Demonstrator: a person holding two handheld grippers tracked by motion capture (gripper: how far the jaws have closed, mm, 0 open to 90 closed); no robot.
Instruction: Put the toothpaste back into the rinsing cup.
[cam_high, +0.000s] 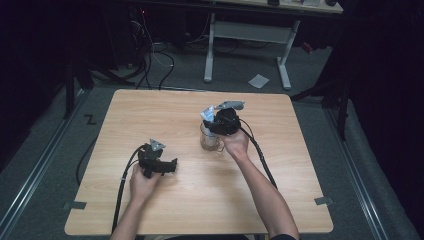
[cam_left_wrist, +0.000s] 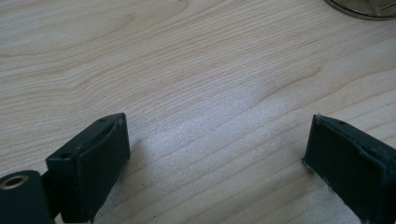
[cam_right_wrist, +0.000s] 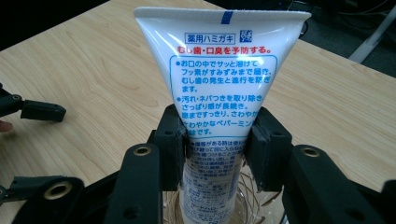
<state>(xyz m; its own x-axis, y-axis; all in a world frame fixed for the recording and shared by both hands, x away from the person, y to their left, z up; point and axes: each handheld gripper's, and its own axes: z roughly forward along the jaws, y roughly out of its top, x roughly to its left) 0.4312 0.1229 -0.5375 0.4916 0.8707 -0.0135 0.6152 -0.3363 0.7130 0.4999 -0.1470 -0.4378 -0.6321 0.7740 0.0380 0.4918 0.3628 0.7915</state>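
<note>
A white toothpaste tube (cam_right_wrist: 219, 84) with blue and red print stands upright, its lower end inside a clear glass cup (cam_right_wrist: 247, 207). My right gripper (cam_right_wrist: 215, 142) is shut on the tube's middle, jaws pressing both sides. In the high view the right gripper (cam_high: 220, 122) hovers over the glass cup (cam_high: 210, 142) near the table's centre, and the toothpaste tube (cam_high: 206, 115) pokes up beside it. My left gripper (cam_high: 172, 165) rests low on the wooden table (cam_high: 150, 115), left of the cup. Its jaws stand wide apart over bare wood, so the left gripper (cam_left_wrist: 217, 154) is open and holds nothing.
The glass cup's base (cam_left_wrist: 364, 7) shows at the top right of the left gripper view. Cables (cam_high: 262, 155) trail from both grippers across the table. Beyond the table stand a white-legged desk (cam_high: 247, 35) and floor cables.
</note>
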